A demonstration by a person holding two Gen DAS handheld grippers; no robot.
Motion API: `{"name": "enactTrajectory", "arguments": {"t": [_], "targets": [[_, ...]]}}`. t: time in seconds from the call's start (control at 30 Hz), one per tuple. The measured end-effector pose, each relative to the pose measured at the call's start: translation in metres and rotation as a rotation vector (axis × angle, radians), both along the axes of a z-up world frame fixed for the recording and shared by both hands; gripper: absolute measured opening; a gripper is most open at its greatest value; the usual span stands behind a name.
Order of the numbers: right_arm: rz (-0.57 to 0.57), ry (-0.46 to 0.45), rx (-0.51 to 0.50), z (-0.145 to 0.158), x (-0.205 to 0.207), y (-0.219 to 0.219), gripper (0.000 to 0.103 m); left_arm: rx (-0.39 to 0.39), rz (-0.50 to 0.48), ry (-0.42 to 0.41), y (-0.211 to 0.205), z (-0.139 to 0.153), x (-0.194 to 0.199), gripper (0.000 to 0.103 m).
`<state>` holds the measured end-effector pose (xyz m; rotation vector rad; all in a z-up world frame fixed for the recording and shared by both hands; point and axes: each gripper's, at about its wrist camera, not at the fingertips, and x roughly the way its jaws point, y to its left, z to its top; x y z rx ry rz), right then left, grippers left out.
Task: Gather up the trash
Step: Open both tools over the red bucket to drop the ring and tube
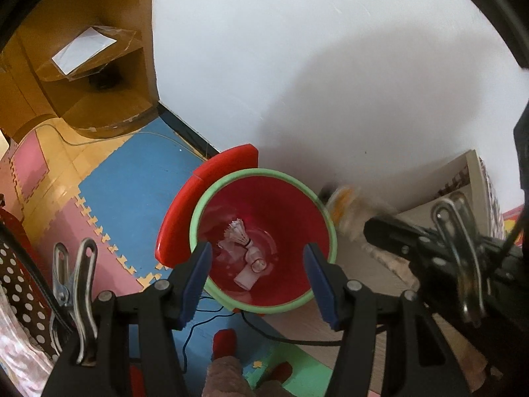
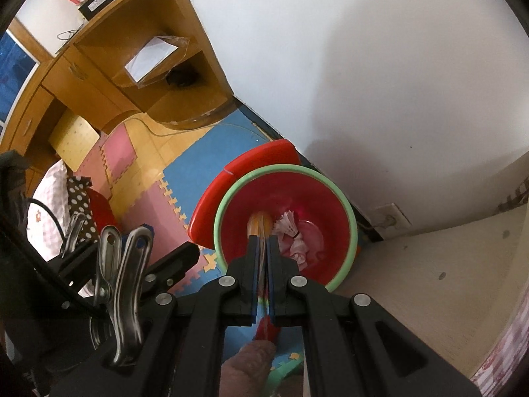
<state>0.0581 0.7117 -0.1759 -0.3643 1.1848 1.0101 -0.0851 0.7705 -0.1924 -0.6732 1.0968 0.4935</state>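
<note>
A red bin with a green rim (image 1: 261, 172) stands on the floor against the white wall, its red lid (image 1: 178, 218) leaning behind it. Inside lie a white shuttlecock (image 1: 236, 233) and crumpled white scraps (image 1: 246, 278). My left gripper (image 1: 258, 251) hangs open above the bin's mouth with nothing between its fingers. My right gripper (image 2: 263, 240) is shut on a thin orange and clear wrapper (image 2: 259, 225), which dangles over the bin's rim (image 2: 350, 218) beside the shuttlecock (image 2: 287, 225). In the left wrist view the wrapper (image 1: 344, 205) shows blurred at the right gripper's tip.
A wooden desk (image 2: 109, 66) stands at the far left, on a floor of pink and blue foam mats (image 1: 132, 178). A black cable (image 1: 281, 337) runs past the bin's base. A person's foot in a red sock (image 1: 224, 340) is below. A polka-dot bag (image 1: 20, 284) sits at the left.
</note>
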Motion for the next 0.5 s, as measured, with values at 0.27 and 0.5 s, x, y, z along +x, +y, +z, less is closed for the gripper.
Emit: {"name": "enactTrajectory", "arguments": {"t": [0.27,0.5], "targets": [[-0.061,0.013,-0.013,-0.003,0.005,-0.006,0.032,0.004,0.0,-0.002,0.001,0.004,-0.003,0.061],[-0.054,-0.016,0.016,0.013,-0.004,-0.017,0.033,0.014,-0.015,-0.016,0.0,0.011,-0.009,0.061]]}}
